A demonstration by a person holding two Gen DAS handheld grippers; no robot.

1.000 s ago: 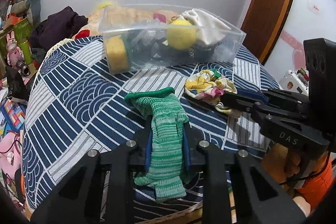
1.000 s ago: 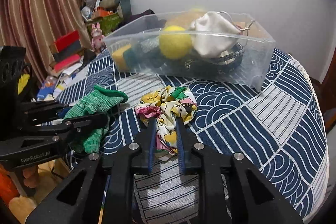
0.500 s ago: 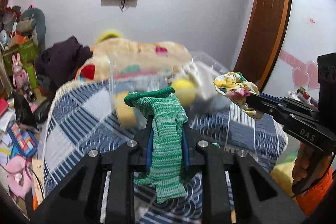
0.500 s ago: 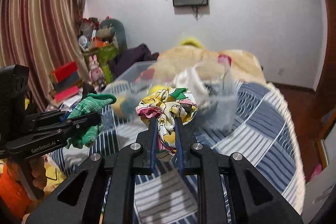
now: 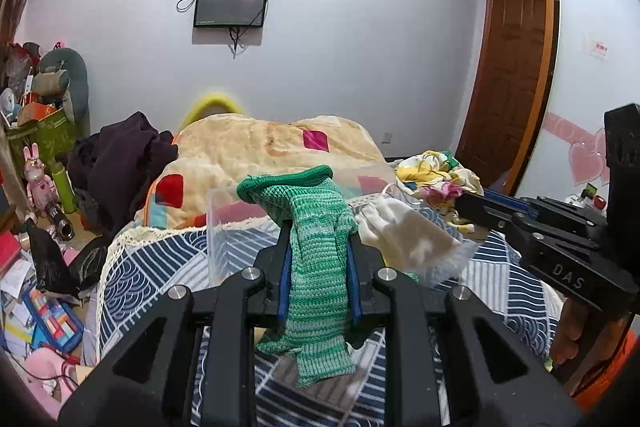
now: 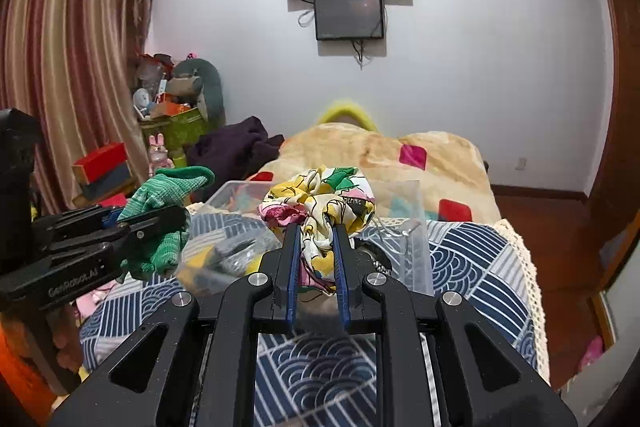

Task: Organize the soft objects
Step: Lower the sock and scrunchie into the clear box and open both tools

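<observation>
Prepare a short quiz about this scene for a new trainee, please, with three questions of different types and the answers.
1. True or false: the left gripper is shut on the green knitted cloth.
2. Which item does the right gripper hold? A. a yellow ball B. the floral fabric bundle C. a white pouch
3. Fill in: both items are held above the clear plastic ___ on the patterned bedspread.

Key: 1 true. 2 B. 3 bin.
</observation>
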